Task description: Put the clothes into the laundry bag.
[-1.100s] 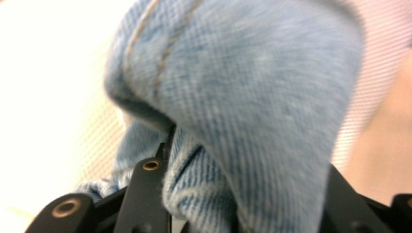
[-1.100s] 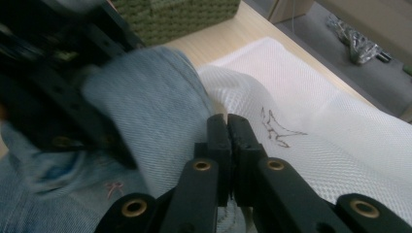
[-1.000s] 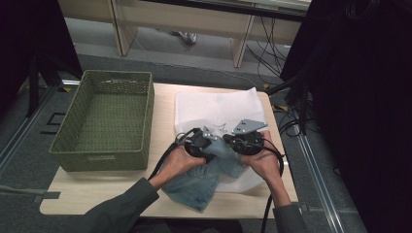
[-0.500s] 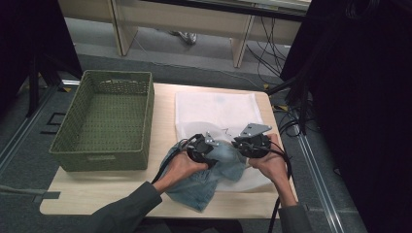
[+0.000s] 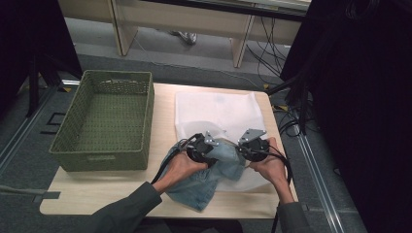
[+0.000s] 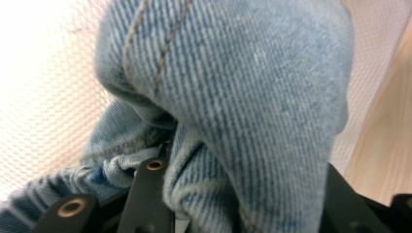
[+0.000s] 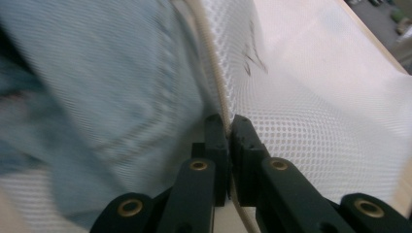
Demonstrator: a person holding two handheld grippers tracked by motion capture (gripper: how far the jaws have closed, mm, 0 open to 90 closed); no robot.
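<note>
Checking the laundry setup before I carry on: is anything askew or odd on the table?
Nothing is spilled or damaged. The denim garment lies crumpled, half across the white mesh bag, bunched in the left gripper. The right gripper pinches the bag's edge.

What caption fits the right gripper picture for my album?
The right gripper pinches the white mesh bag's edge, with blue denim beside it.

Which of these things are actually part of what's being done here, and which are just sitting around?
In use:
- denim garment, held by the left gripper
- white mesh bag, its edge pinched by the right gripper

Lying about:
- green woven basket
- wooden table underneath
</note>
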